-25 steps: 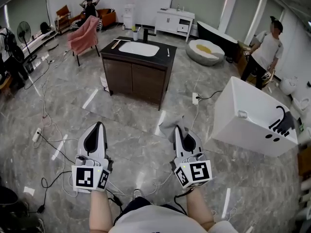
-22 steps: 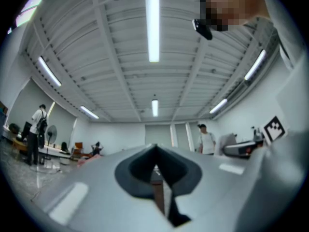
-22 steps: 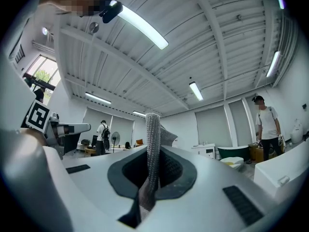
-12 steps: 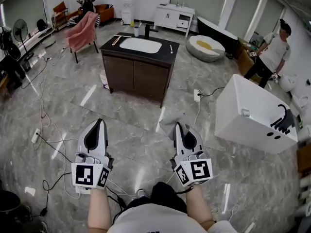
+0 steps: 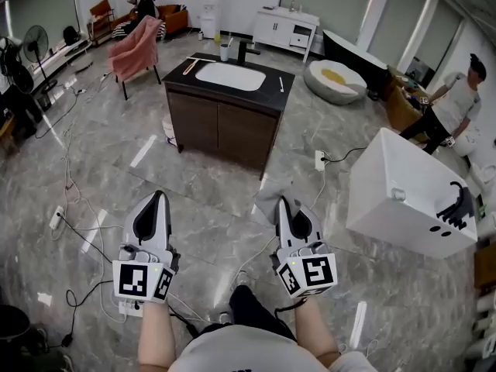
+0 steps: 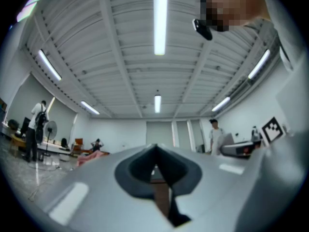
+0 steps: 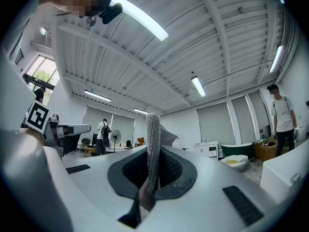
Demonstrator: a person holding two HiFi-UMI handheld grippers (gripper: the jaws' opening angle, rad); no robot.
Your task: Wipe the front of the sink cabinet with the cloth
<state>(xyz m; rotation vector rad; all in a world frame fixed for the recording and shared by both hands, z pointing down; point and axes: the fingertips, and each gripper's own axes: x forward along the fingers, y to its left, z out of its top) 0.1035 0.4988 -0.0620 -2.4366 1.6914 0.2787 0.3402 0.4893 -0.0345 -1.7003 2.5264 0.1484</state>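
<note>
- I find my right gripper [image 5: 284, 202], lower centre, clamped on a grey knitted cloth [image 7: 152, 144].
- My left gripper [image 5: 158, 200], lower left, has its jaws pressed together, holding nothing.
- The dark brown wooden sink cabinet [image 5: 221, 130] stands upper centre, well apart from both.

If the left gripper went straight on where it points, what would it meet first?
Likely the front of the dark brown wooden sink cabinet; only grey marble floor lies between, though depth is unclear.

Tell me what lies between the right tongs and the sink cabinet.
Bare grey floor, in the head view, separates the right tongs, shut on the cloth, from the sink cabinet.
</note>
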